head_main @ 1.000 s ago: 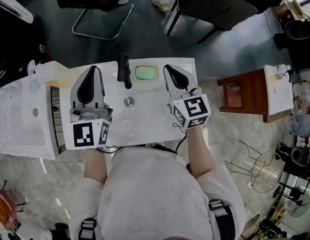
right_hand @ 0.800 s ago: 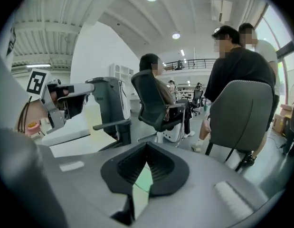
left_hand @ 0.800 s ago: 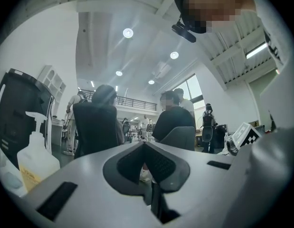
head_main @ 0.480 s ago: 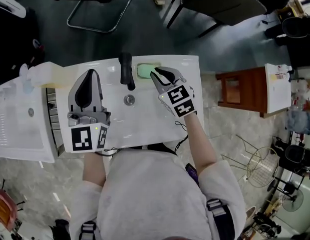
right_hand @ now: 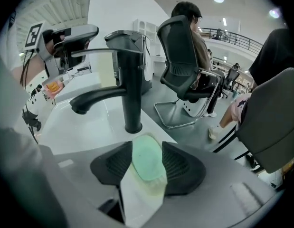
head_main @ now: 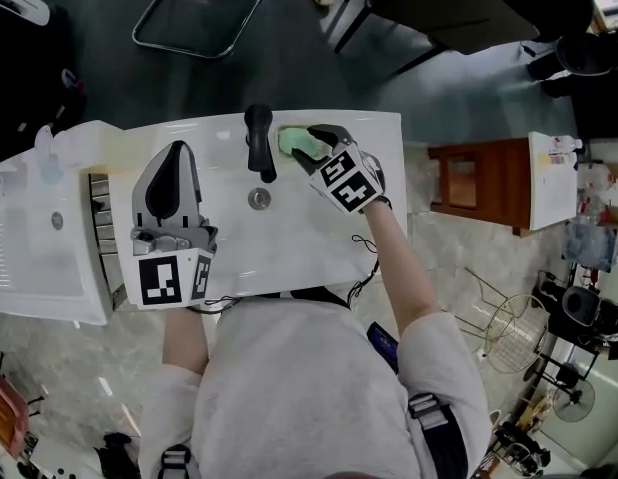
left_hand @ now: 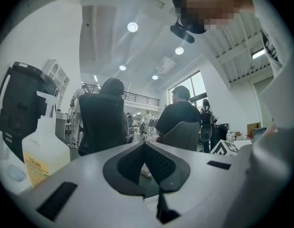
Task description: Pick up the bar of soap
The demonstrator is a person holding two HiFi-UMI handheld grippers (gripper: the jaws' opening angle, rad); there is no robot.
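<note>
1. Two grippers at a white washbasin [head_main: 318, 238], one in each of the person's hands, seen from above.
2. Reaches the right gripper [head_main: 307, 146] out to the basin's far rim, just right of the black faucet [head_main: 259, 140].
3. Opens that gripper's jaws at this moment, one on either side of the bar of soap [head_main: 292, 140], with the pale green bar between the ribbed pads [right_hand: 116, 163].
4. Leaves the bar lying flat on a pale, yellow-tinged dish [right_hand: 142, 194] on the rim, just beside the faucet's foot; not lifted yet.
5. Shows the pads very close to the soap's sides in the right gripper view, with no squeeze visible; cannot tell whether they touch it.
6. Holds the left gripper [head_main: 177, 153] low over the basin's left part, well apart from the soap, with its tips pointing toward the far rim.
7. Has that gripper's jaws closed together, pad against pad, with nothing between them.
8. Frames the round drain [head_main: 259, 199] in the bowl between the two grippers, near the faucet's spout.
9. Takes in a clear bottle of yellowish liquid [left_hand: 42, 148] left of the basin, office chairs [right_hand: 182, 65] with seated people beyond the far rim, and a wooden stool [head_main: 468, 183] on the floor to the right.
</note>
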